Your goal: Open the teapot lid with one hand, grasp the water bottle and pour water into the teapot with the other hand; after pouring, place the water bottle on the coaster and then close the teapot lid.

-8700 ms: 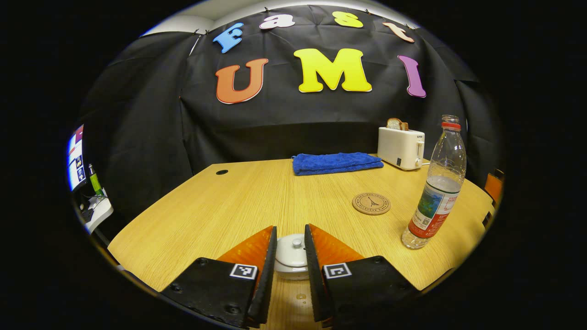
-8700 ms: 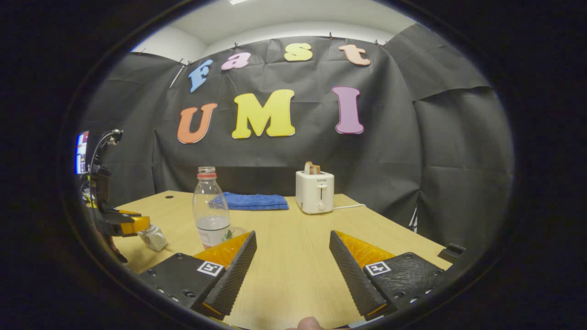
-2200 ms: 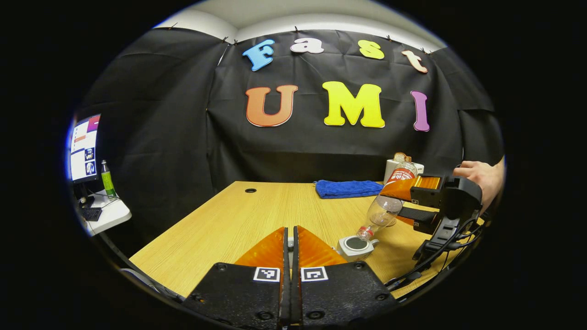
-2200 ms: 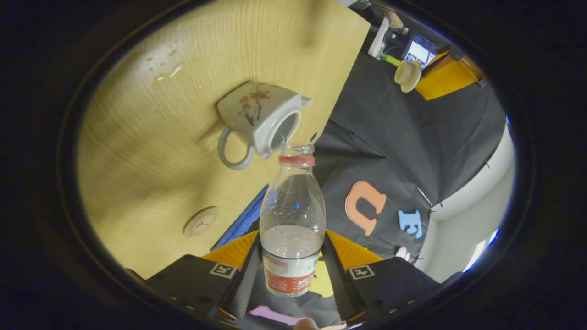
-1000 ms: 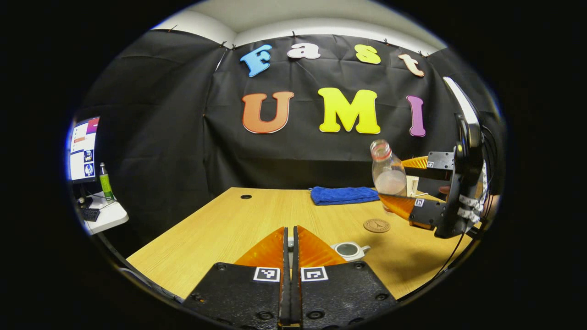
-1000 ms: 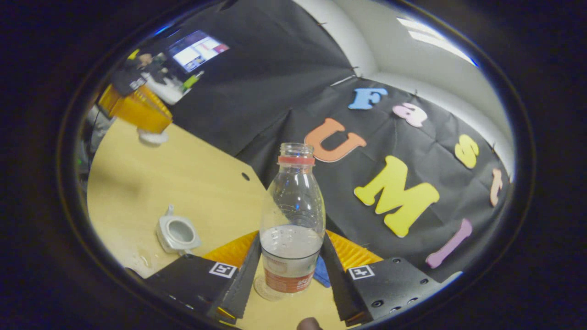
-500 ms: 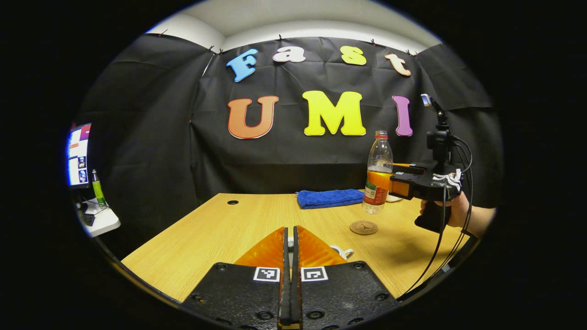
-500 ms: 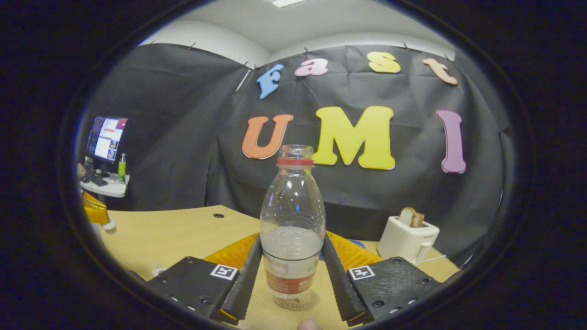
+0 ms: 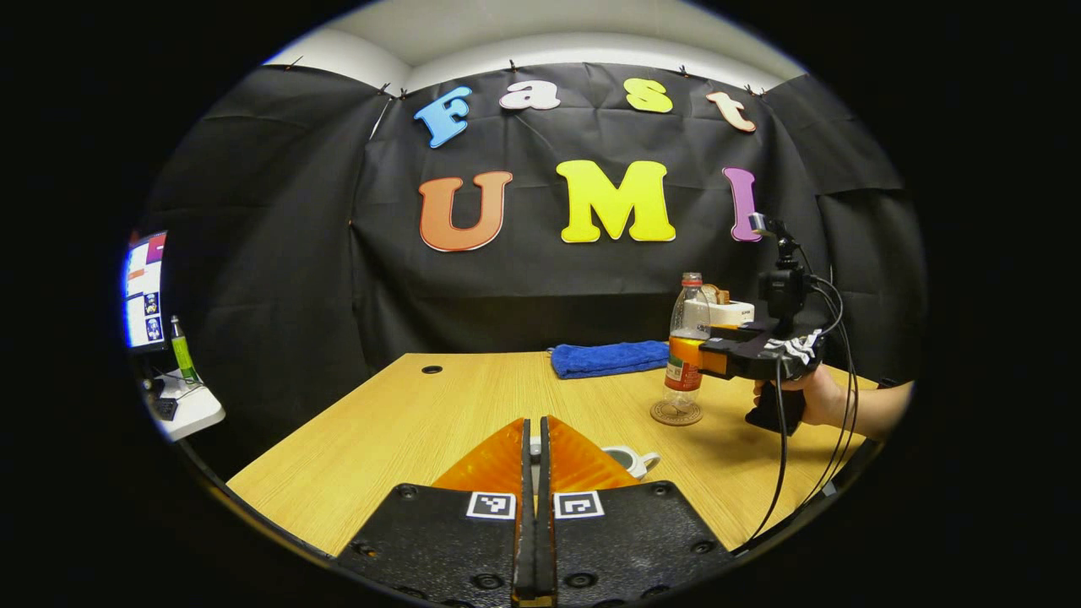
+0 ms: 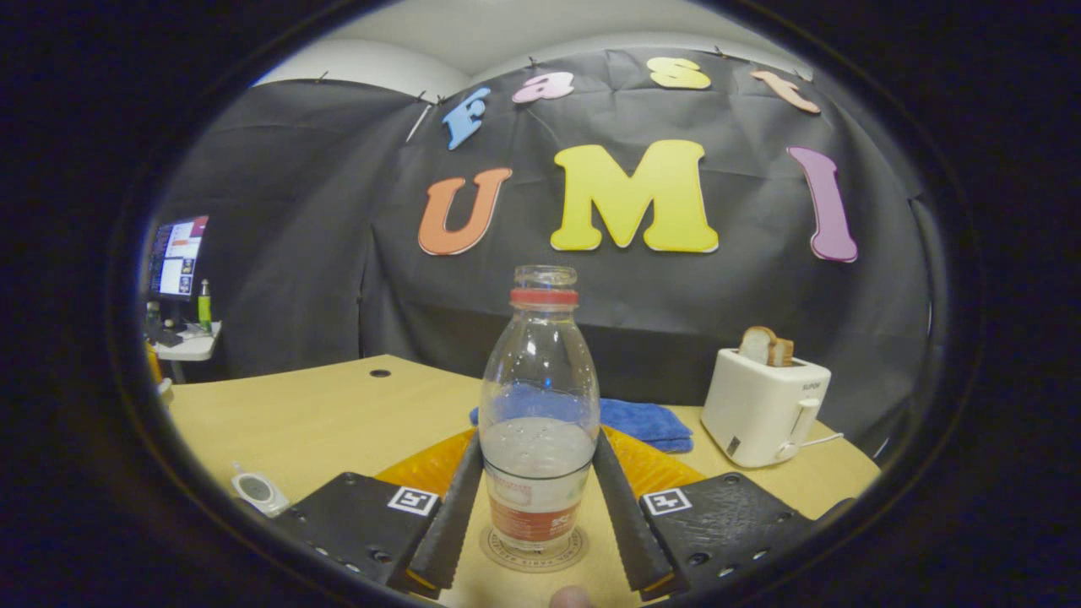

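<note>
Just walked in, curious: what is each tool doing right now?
Left tool: closed; what it holds cannot be told.
Right tool: closed on the water bottle, standing on the coaster.

Right gripper (image 10: 537, 498) closed on water bottle (image 10: 538, 422), upright, base on coaster (image 10: 532, 549). Teapot (image 10: 261, 492) lidless, low at left on tabletop (image 10: 338, 422). Blue towel (image 10: 642, 422) behind bottle; toaster (image 10: 764, 409) with bread at far right.

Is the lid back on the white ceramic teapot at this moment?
No: in the left gripper view the white ceramic teapot stands with its mouth open on the wooden table, behind the left gripper.
</note>
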Demonstrator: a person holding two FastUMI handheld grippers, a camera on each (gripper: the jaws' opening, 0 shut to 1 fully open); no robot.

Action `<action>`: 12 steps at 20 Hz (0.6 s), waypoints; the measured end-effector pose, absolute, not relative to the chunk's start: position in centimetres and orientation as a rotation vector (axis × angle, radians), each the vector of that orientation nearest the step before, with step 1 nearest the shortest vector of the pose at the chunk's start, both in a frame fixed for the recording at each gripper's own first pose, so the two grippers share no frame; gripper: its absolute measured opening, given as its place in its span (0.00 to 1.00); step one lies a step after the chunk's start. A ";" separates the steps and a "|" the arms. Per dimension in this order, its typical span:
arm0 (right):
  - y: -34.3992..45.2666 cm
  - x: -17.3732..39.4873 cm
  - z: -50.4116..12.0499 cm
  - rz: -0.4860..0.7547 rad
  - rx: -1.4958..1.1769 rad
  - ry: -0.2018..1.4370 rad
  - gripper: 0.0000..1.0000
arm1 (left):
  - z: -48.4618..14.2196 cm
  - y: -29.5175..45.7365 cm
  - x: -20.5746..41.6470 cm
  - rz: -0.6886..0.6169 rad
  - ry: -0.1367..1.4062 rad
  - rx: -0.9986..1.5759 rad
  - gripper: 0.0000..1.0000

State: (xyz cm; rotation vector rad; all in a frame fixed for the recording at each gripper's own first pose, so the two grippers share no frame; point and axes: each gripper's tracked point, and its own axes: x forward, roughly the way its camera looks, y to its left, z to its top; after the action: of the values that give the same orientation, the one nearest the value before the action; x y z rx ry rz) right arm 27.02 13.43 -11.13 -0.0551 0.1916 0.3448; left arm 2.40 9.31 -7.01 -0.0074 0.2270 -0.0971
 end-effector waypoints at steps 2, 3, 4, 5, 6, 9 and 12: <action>13.5 27.2 -12.0 0.336 -0.058 0.205 0.73 | -7.2 9.2 2.5 -0.096 0.229 -0.002 0.03; 13.4 27.4 -12.3 0.333 -0.056 0.208 0.74 | -7.3 9.3 2.5 -0.096 0.232 0.000 0.03; 13.3 27.8 -12.6 0.333 -0.050 0.215 0.74 | -7.5 9.3 2.5 -0.095 0.236 0.001 0.03; 13.2 28.0 -12.8 0.330 -0.043 0.219 0.73 | -7.7 9.3 2.6 -0.094 0.240 0.003 0.03; 13.1 28.0 -13.0 0.324 -0.045 0.221 0.74 | -7.8 9.3 2.6 -0.093 0.243 0.005 0.03; 13.1 27.9 -13.2 0.320 -0.053 0.232 0.77 | -7.9 9.2 2.7 -0.094 0.247 0.004 0.03; 13.3 27.8 -13.6 0.324 -0.042 0.245 0.84 | -8.0 9.2 2.7 -0.091 0.248 0.004 0.03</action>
State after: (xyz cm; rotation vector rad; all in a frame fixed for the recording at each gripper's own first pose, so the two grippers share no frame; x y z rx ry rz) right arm 27.76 13.29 -13.56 -0.0422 0.2450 0.3243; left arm 2.74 9.21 -8.01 0.0045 0.2484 -0.0914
